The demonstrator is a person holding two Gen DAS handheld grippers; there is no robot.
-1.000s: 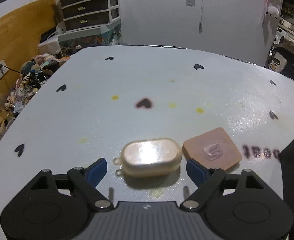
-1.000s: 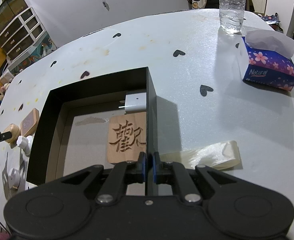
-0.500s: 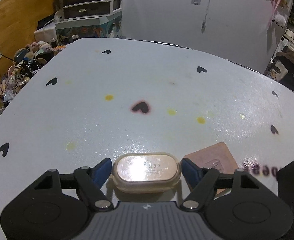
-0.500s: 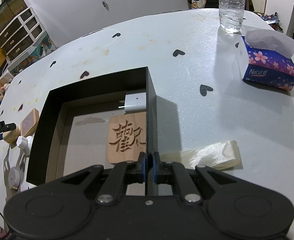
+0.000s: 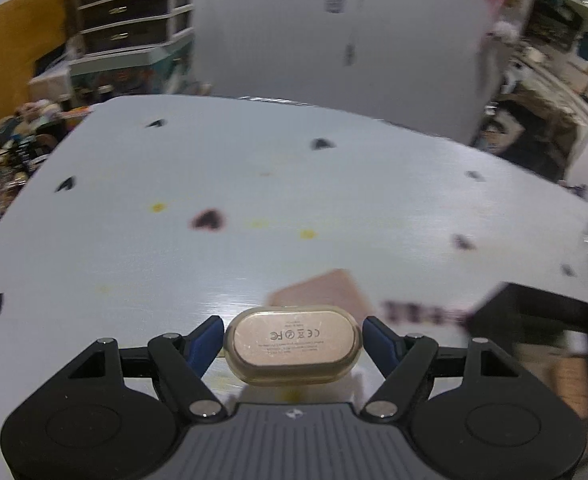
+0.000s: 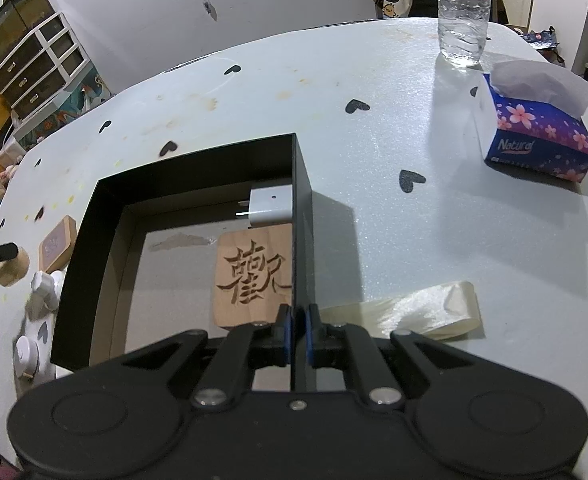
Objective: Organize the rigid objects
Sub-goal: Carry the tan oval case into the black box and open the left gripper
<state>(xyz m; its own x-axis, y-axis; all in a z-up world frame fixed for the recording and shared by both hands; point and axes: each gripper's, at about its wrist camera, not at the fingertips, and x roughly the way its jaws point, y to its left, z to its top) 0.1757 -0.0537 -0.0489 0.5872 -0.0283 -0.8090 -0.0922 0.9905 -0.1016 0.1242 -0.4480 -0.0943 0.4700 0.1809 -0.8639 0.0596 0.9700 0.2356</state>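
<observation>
My left hand-held gripper [image 5: 292,338] pinches the pale oval case [image 5: 293,350] by its two ends, carried clear of the desk [image 5: 254,184] with its printed face up, so I judge it is bound for the black box [image 6: 298,184] off to the right. My right hand-held gripper [image 6: 299,322] is pressed together on the box's near wall, probably to steady it. Ahead of that gripper, inside the box, lie a carved wooden block [image 6: 254,276] and a white charger [image 6: 272,204]. A pink block [image 5: 326,290] lies on the desk just beyond the case.
</observation>
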